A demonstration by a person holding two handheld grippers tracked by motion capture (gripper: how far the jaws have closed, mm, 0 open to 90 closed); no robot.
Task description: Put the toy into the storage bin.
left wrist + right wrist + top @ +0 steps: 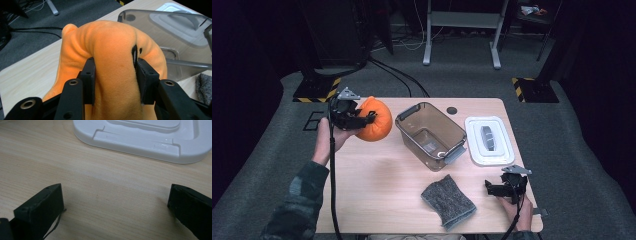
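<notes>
The left claw (362, 119) is clamped on a fold of the orange plush (376, 119), its jaws sunk deep into the soft fabric so the toy bulges around them. It holds the plush up off the desk (377, 170) at the far left, beside the open bin (430, 135), probably to drop it in. The lid (489, 141) lies flat to the right of the bin, out of the way. The right claw (504, 189) rests low near the front right corner with jaws wide apart and nothing between them, just short of the lid. A grey cloth (447, 201) lies between it and the person.
</notes>
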